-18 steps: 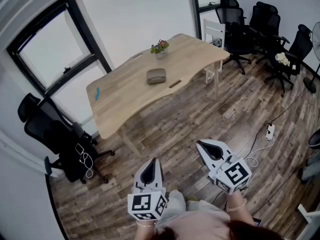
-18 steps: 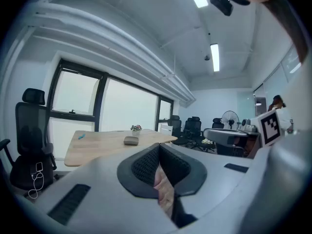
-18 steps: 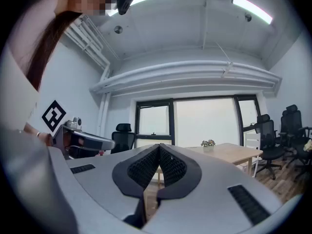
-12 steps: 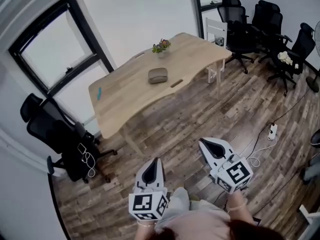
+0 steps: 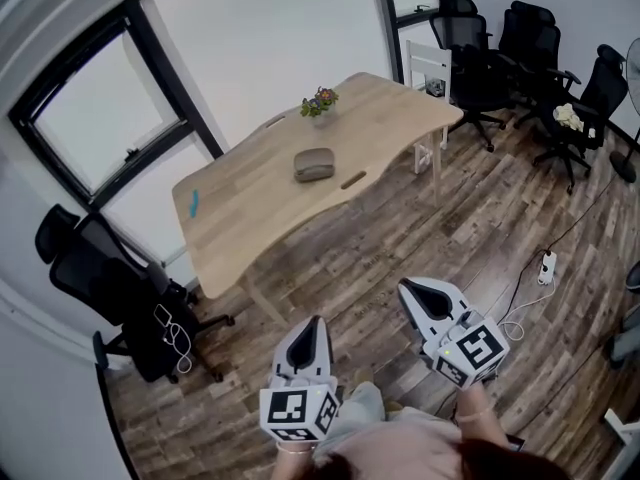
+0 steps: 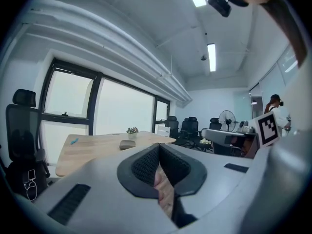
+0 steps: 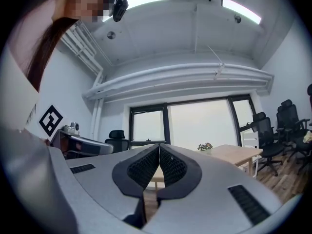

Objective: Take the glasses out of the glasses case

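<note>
Nearest, the left tongs and right tongs hang over the wooden floor, each pinched together with nothing between the tips. Well beyond them, the grey glasses case lies mid-way along the desk, with a small potted plant past it

The left claw and the right claw are smooth light grey wedges narrowing to a point. Each has a black teardrop-shaped collar around dimpled black pads and dark slotted vents on its flanks. Behind each sits a white marker cube printed with black squares. The person wears a pale pink top
</note>
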